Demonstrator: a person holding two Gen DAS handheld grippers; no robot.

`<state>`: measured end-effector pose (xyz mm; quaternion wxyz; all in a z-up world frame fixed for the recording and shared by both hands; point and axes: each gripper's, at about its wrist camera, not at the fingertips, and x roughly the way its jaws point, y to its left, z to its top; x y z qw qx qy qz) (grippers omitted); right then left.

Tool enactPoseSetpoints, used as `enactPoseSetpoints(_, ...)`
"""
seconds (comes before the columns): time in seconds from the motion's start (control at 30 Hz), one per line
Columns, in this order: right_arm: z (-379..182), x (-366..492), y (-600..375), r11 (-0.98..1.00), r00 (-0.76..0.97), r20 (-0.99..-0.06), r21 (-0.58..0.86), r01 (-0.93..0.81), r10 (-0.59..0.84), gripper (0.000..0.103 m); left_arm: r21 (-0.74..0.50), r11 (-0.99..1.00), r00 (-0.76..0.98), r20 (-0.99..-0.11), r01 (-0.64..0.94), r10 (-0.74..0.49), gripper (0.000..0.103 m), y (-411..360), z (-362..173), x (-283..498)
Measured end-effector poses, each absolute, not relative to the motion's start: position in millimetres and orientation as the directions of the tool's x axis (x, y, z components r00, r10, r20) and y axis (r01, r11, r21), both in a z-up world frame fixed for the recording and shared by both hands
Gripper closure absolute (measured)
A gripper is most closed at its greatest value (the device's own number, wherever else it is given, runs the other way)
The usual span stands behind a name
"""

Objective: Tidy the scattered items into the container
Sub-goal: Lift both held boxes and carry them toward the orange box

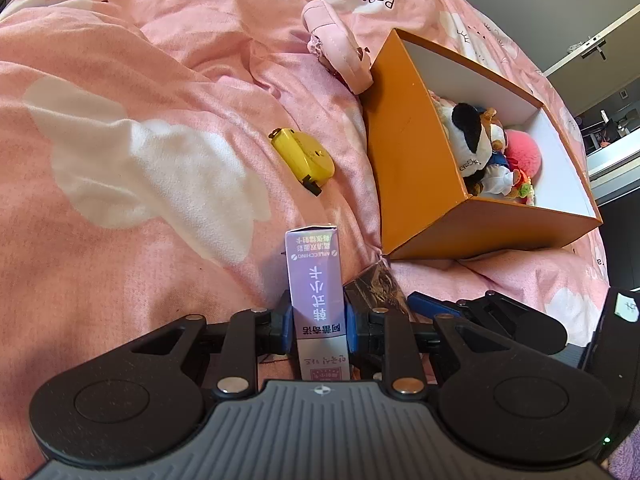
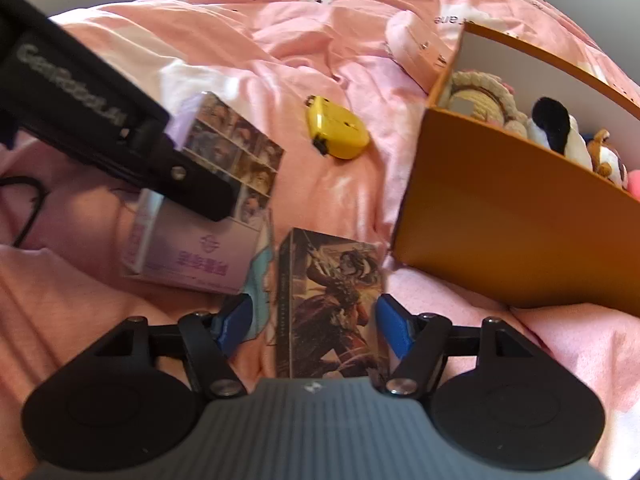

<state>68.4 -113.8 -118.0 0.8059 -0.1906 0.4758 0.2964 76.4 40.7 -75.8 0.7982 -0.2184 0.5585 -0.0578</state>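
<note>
Left tool [image 1: 318, 320]: pads pressed on both narrow sides of the tall lilac cardboard card box [image 1: 316, 296], so I read it as clamped on that box. In the right wrist view the same lilac box [image 2: 208, 256] sits low on the pink printed bedspread [image 2: 340, 68], left of the right tool; I cannot tell whether it is lifted clear or resting on the fabric.

Right tool [image 2: 314, 322]: blue pads stand either side of the flat dark card box with warrior artwork [image 2: 332, 292]. A gap shows on the left pad side; right pad looks close to or touching the box edge. Jaws wide, not yet closed on it, as I judge.

Orange open cardboard container [image 1: 404, 152] lies ahead and to the right, near both boxes. It already holds a black-and-white plush toy [image 1: 476, 136] and a pink fluffy ball [image 1: 524, 152].

Also loose on the bed: yellow plastic tape measure [image 1: 304, 156], between the boxes and the container's far end; pink fabric pouch [image 1: 340, 48], touching the container's far corner.

Handling judgement:
- Both card boxes likely light, thin-walled, glossy. Will dent if squeezed hard and could slip.
- Grip across the narrow sides near mid-length, where the walls are stiffest.
- Soft bedding gives under load; pressing down will tilt the box.
- Tape measure: hard, denser, rounded; take across its flat faces.
</note>
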Motion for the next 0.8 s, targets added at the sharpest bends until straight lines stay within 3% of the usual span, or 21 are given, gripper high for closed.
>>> enactPoseSetpoints(0.13,-111.1,70.6,-122.6,0.765,0.383,-0.865,0.000,-0.644,0.323,0.053,-0.417,0.896,0.369,-0.865,-0.155,-0.339,0.075,40.5,-76.0,76.6)
enactPoseSetpoints(0.33,-92.5,83.8,-147.2,0.813,0.382,-0.845,0.099,-0.574,0.373,0.068,-0.414,0.898,0.364,-0.868,-0.149,-0.339,0.075,39.2,-77.5,78.4)
enactPoseSetpoints(0.57,-91.9,84.4,-134.8,0.783,0.410,-0.860,-0.019,-0.622,0.305,0.075,-0.395,0.914,0.342,-0.875,-0.096,-0.342,0.075,25.0,-80.0,82.7)
enactPoseSetpoints(0.8,-83.8,88.0,-151.3,0.792,0.369,-0.852,0.084,-0.604,0.371,0.077,-0.397,0.914,0.354,-0.869,-0.081,-0.346,0.076,21.8,-76.8,82.1)
